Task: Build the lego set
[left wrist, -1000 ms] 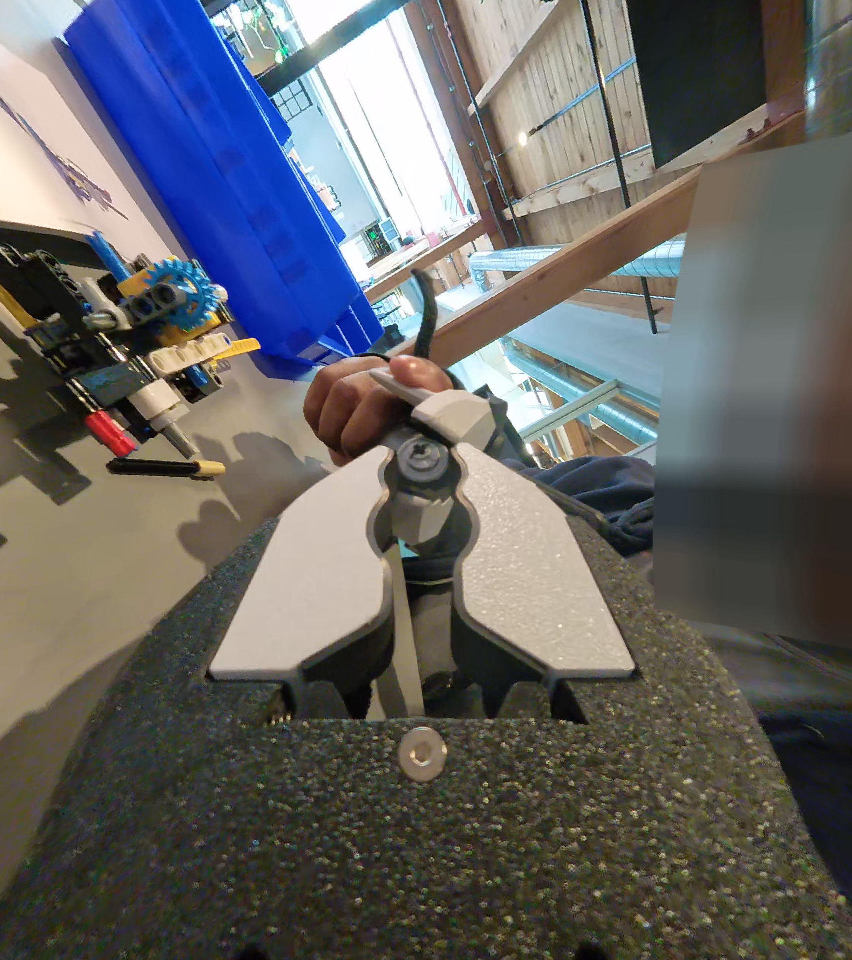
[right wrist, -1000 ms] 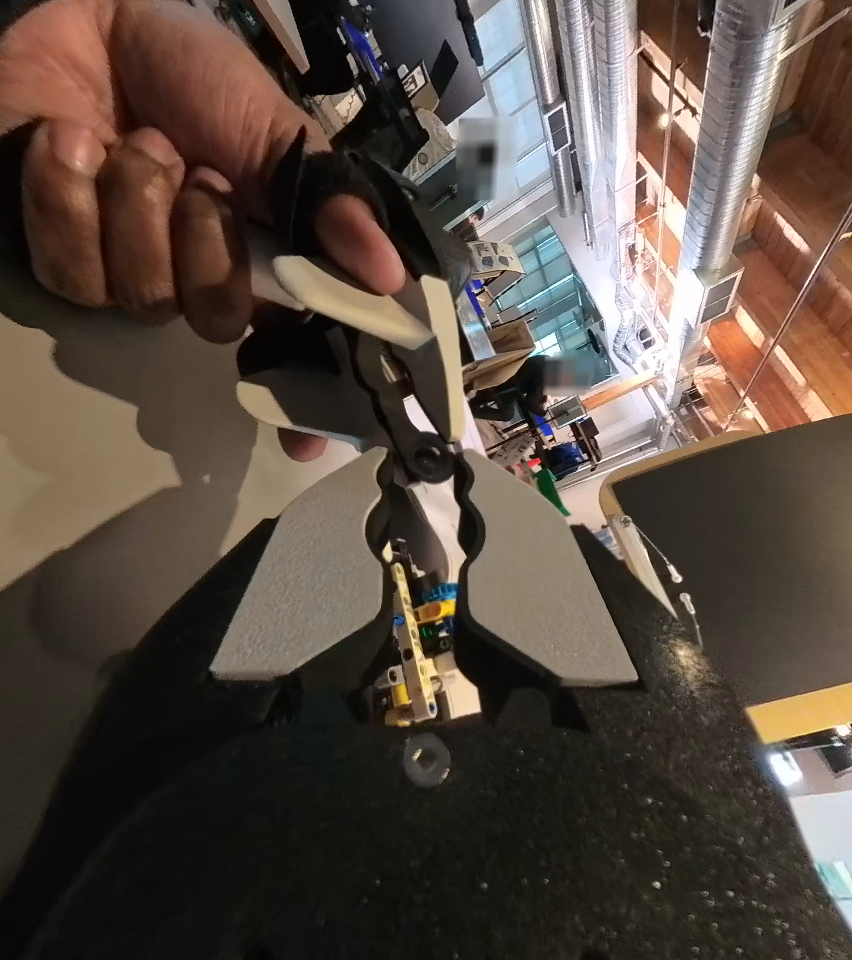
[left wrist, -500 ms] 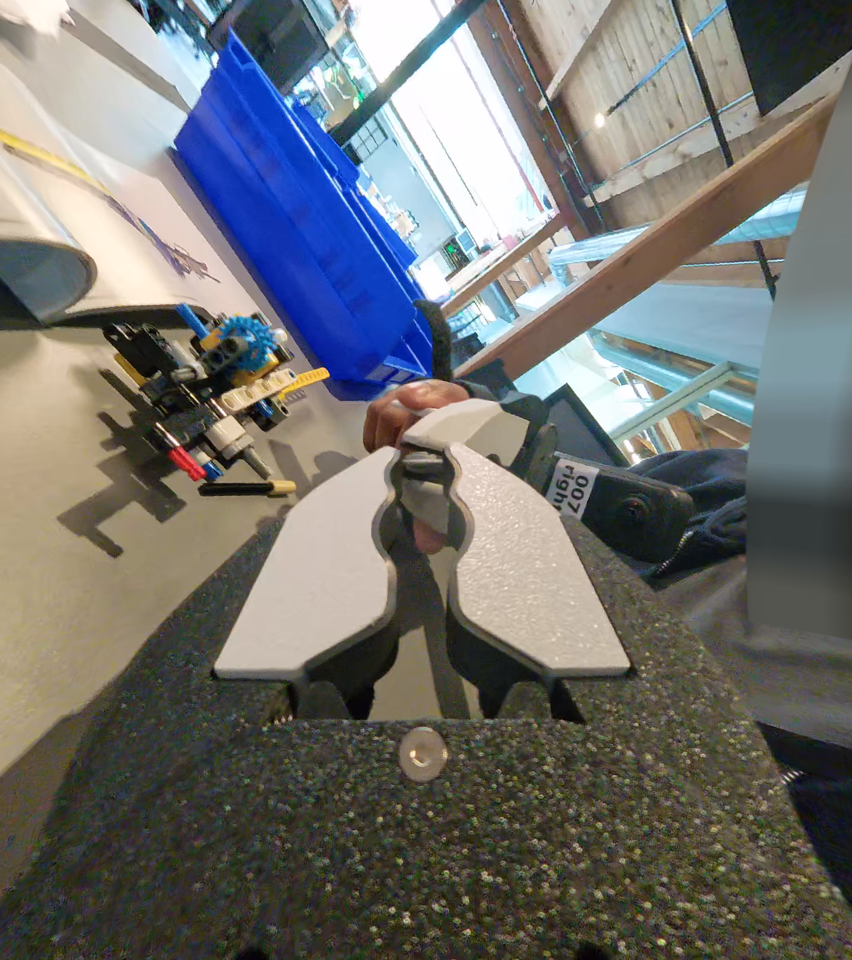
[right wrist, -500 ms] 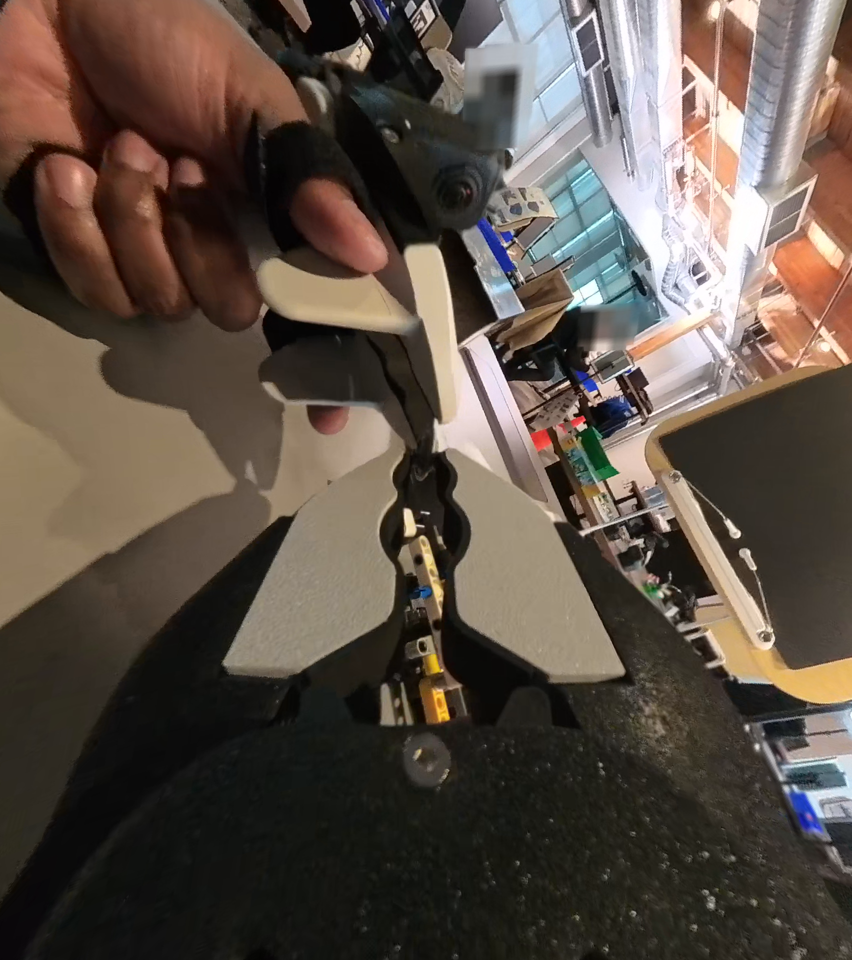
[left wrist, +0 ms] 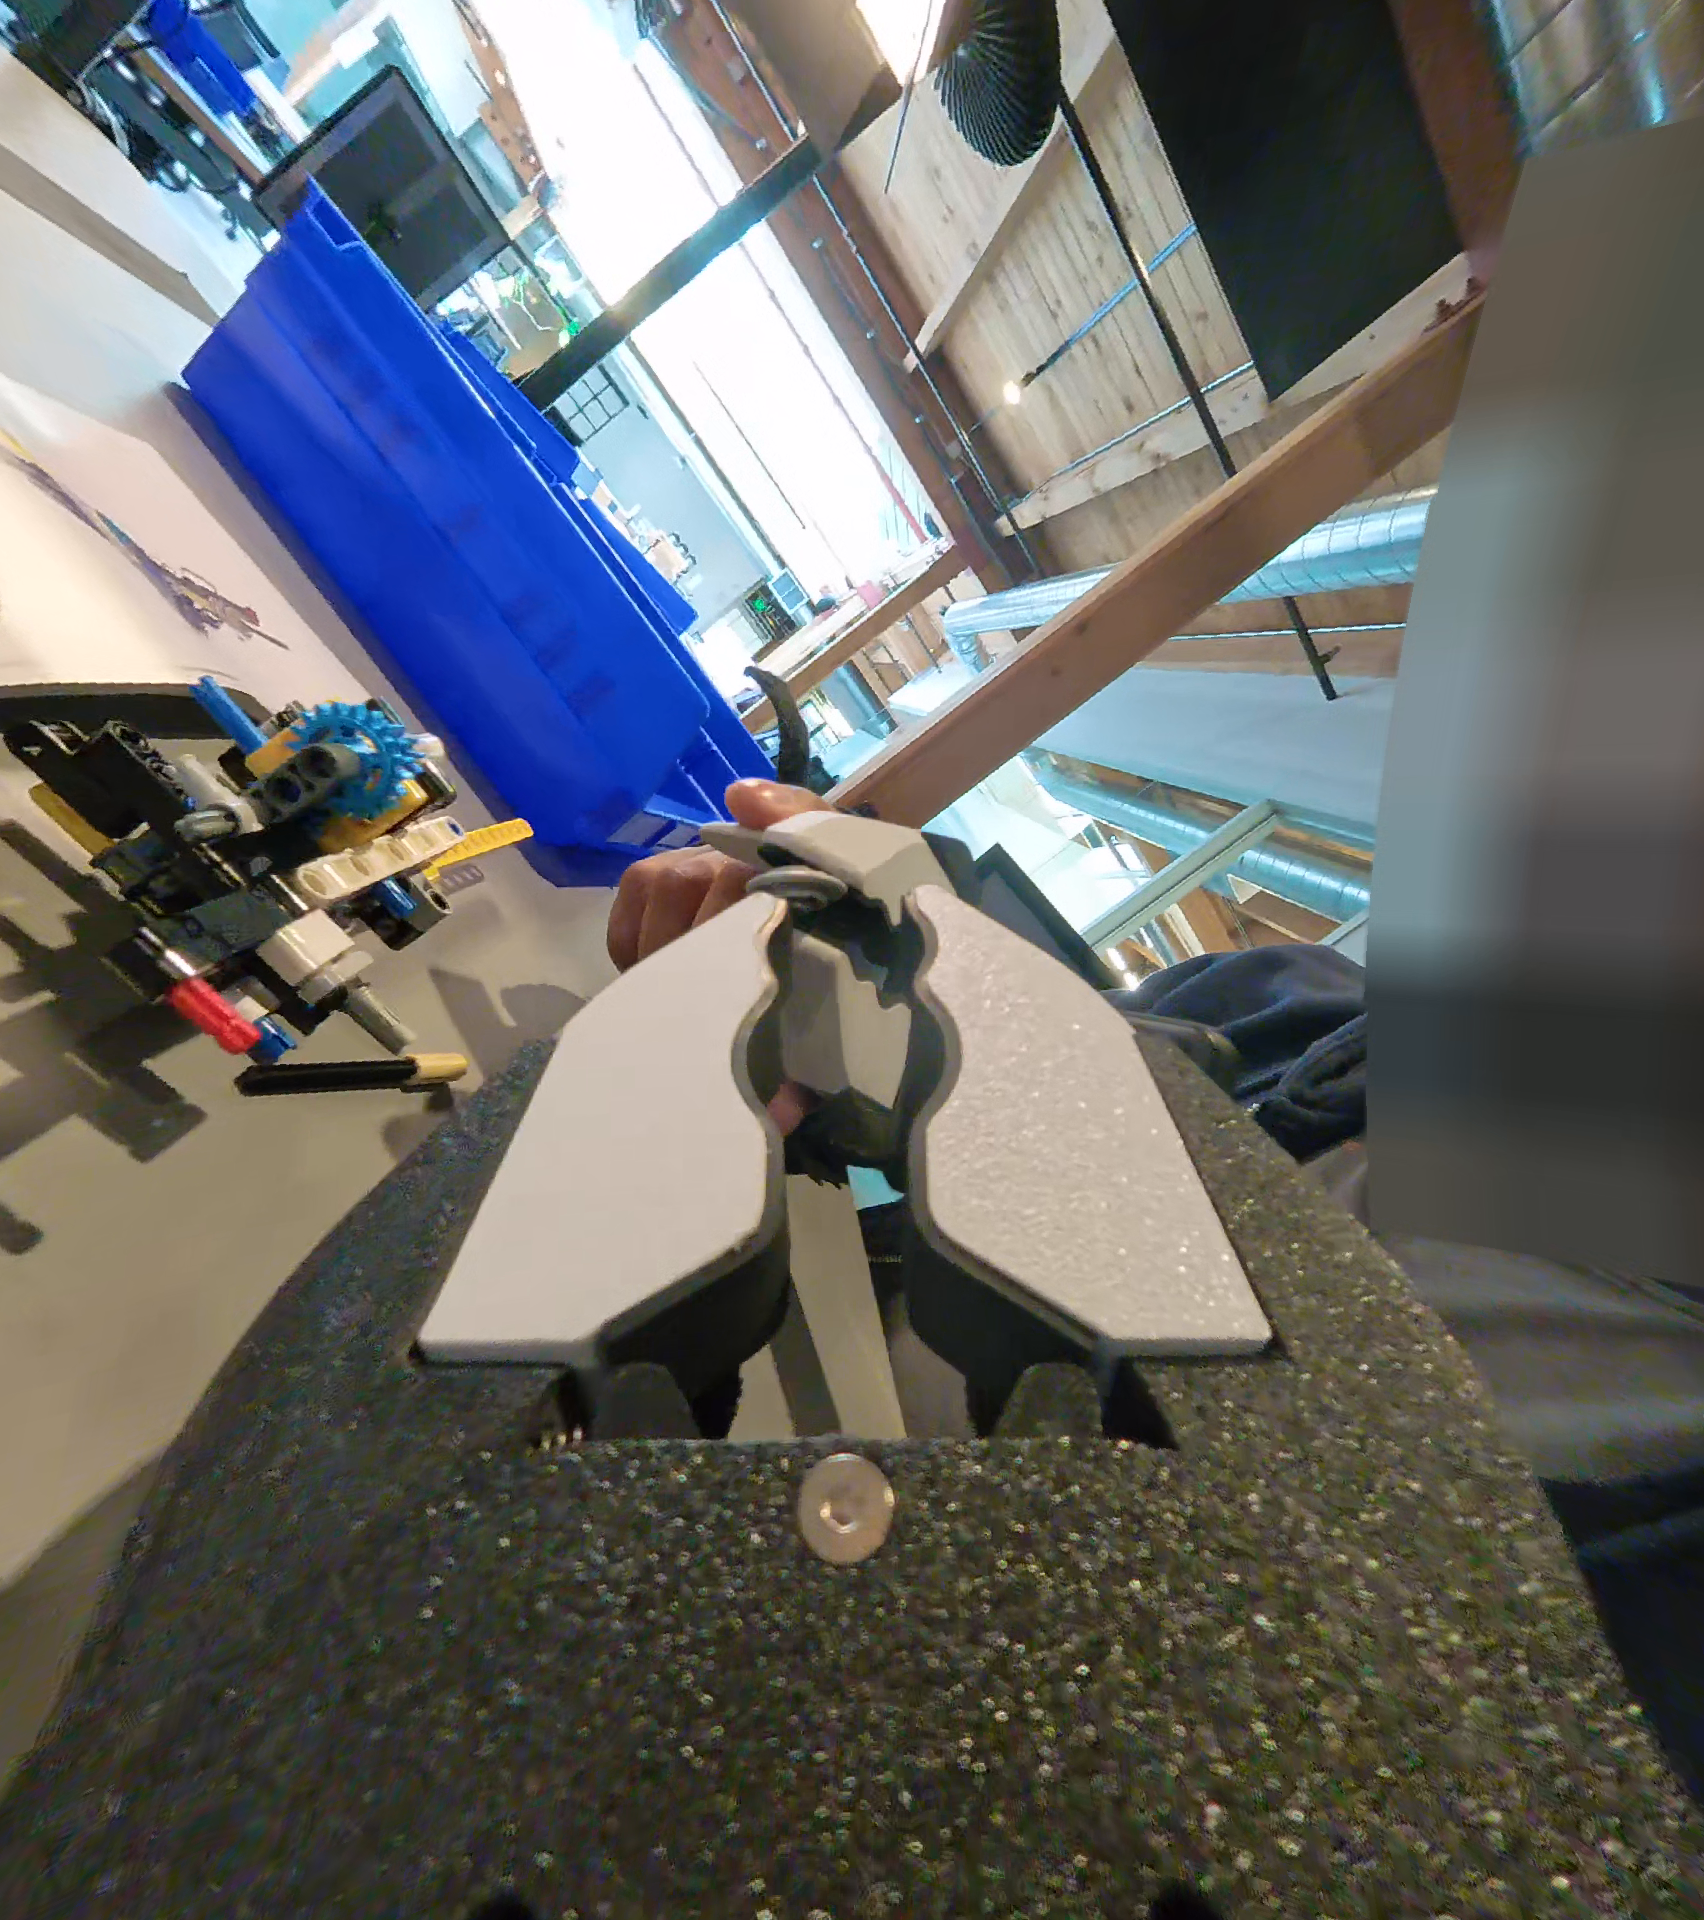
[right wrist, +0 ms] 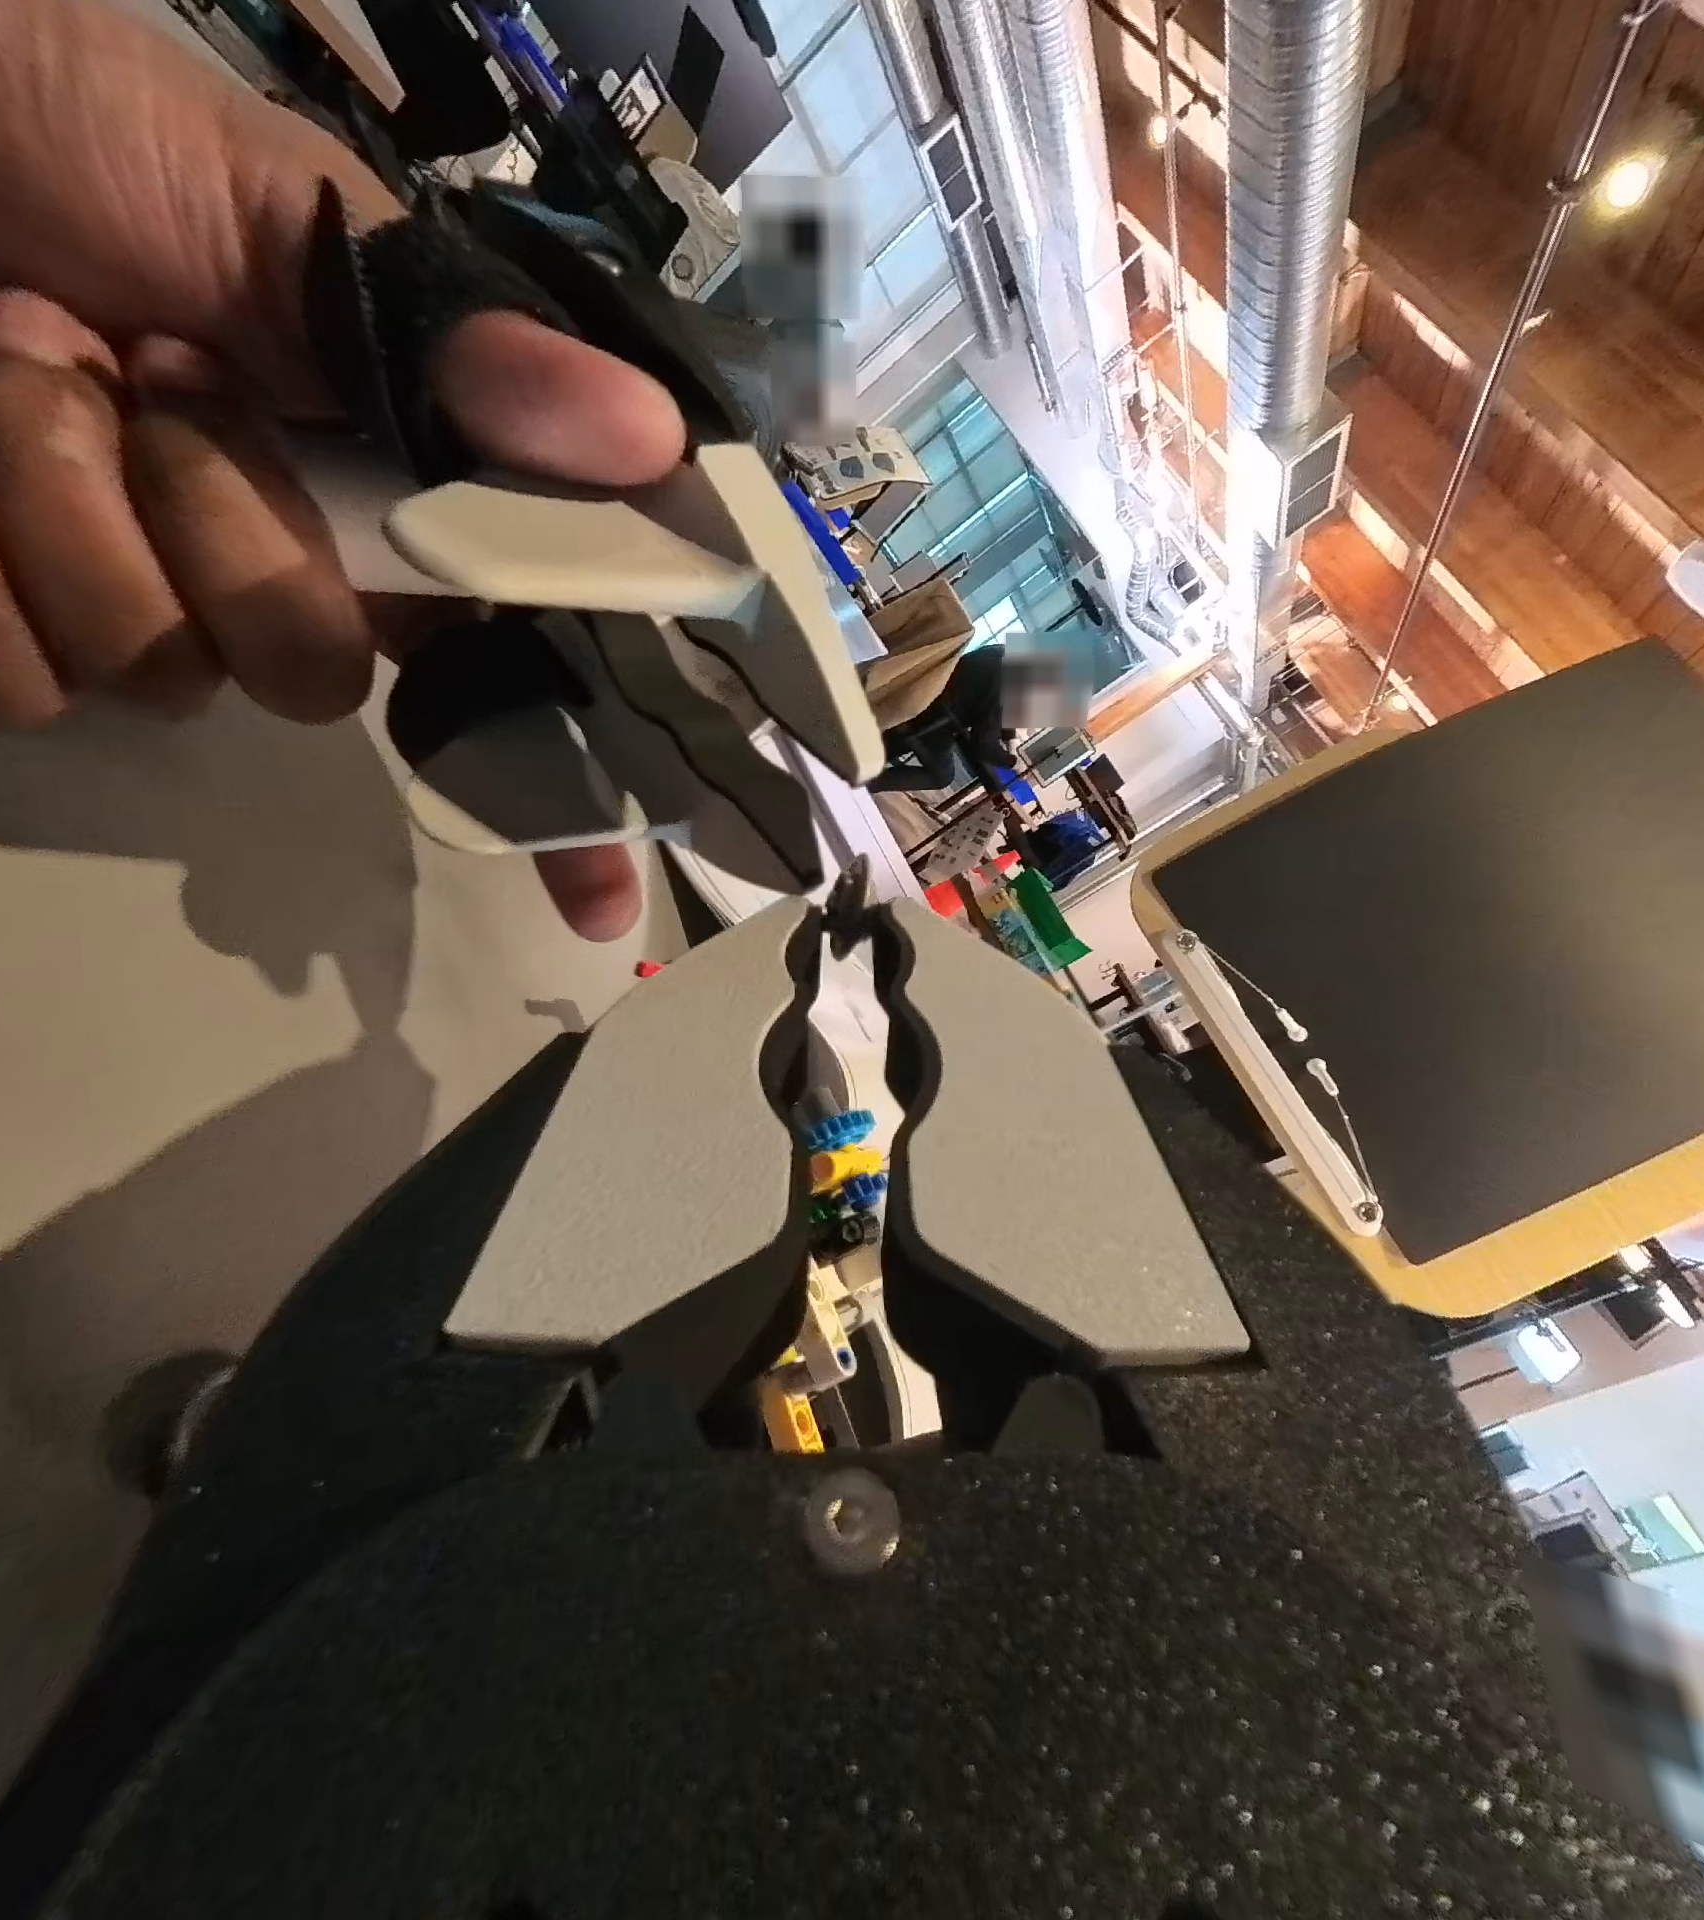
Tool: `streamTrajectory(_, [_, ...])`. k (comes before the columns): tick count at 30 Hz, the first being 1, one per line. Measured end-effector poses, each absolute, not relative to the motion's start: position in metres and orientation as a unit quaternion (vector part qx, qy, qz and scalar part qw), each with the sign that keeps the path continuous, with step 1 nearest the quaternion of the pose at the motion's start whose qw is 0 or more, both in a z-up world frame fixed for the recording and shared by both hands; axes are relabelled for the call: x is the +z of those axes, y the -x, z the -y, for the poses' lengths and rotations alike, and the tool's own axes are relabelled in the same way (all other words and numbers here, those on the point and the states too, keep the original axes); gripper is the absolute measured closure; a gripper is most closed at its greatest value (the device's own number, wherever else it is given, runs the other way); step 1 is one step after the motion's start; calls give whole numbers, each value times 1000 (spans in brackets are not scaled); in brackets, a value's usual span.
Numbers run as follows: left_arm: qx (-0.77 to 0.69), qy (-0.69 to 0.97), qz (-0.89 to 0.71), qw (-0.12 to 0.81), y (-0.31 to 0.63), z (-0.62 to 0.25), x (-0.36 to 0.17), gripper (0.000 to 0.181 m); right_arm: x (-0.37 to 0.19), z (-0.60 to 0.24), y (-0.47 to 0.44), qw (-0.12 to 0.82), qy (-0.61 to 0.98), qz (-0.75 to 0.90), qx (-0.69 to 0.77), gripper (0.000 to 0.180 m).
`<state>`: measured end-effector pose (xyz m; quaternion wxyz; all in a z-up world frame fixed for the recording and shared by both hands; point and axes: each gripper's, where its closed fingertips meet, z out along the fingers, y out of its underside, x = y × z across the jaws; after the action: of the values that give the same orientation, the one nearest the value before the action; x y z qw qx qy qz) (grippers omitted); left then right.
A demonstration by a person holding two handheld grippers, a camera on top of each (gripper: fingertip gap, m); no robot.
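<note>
A part-built Lego model (left wrist: 245, 883) with a blue gear, black beams and a red pin lies on the grey table (left wrist: 48, 1299). It also shows through my right fingers' gap (right wrist: 840, 1158). My two grippers meet tip to tip above the table. My right gripper (right wrist: 848, 920) is shut on a small round piece (right wrist: 848, 906), which looks grey in the left wrist view (left wrist: 794, 883). My left gripper (left wrist: 850, 902) faces it with its jaws a little apart. In the right wrist view (right wrist: 835, 829) nothing shows between its tips.
A black axle with a tan end (left wrist: 349, 1073) lies beside the model. Stacked blue bins (left wrist: 474, 582) stand behind it. A printed sheet (left wrist: 48, 561) lies at the far left. A person's hand (right wrist: 152, 416) and dark sleeve (left wrist: 1274, 1029) are close by.
My right jaws have narrowed from a wide hold around the round piece to a thin grip on it. The left gripper's tips now sit slightly back from the piece. Both views have tilted.
</note>
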<state>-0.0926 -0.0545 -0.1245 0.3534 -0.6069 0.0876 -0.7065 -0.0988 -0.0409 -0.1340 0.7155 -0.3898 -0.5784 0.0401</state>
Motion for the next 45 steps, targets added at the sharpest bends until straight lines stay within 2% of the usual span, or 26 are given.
streamTrajectory(16, [-659,627,-94,405,91,46,-127,162,-136,42,100,724,370,582,-19,171])
streamTrajectory(45, [-647,630,-103,417,83,44,-129,159,-132,45,100,731,363,577,-37,171])
